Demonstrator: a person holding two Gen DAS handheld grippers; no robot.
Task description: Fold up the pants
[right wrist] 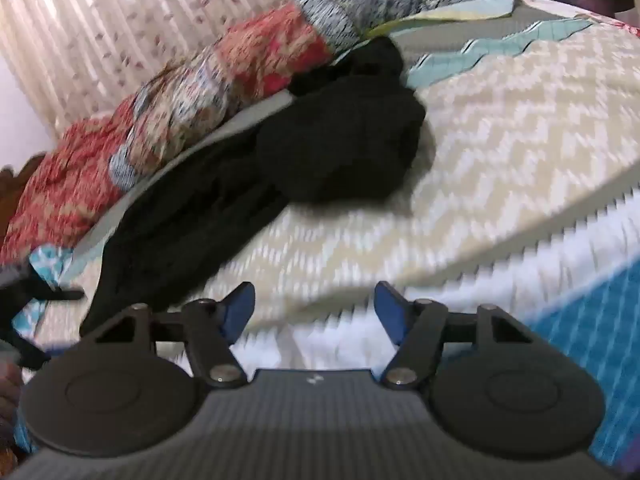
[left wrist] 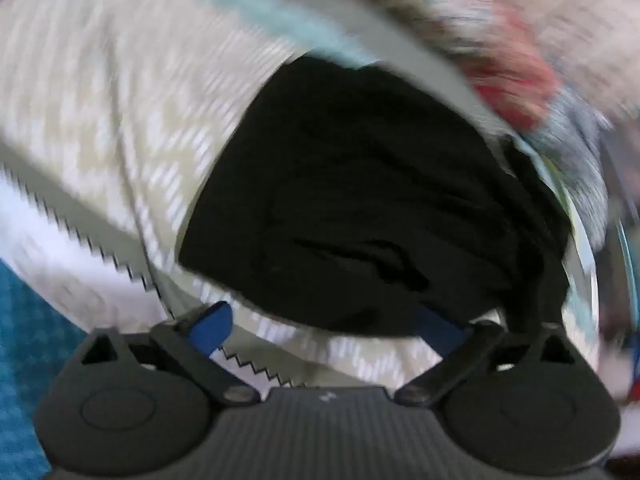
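The left gripper is low over the bed, its blue fingers apart, and the black pants cover the right finger, so I cannot tell if it holds cloth. The right gripper hovers above the bedspread with fingers apart and nothing between them, near the crumpled pants. Behind the pants lies a red patterned blanket, then a striped curtain; both views are blurred.
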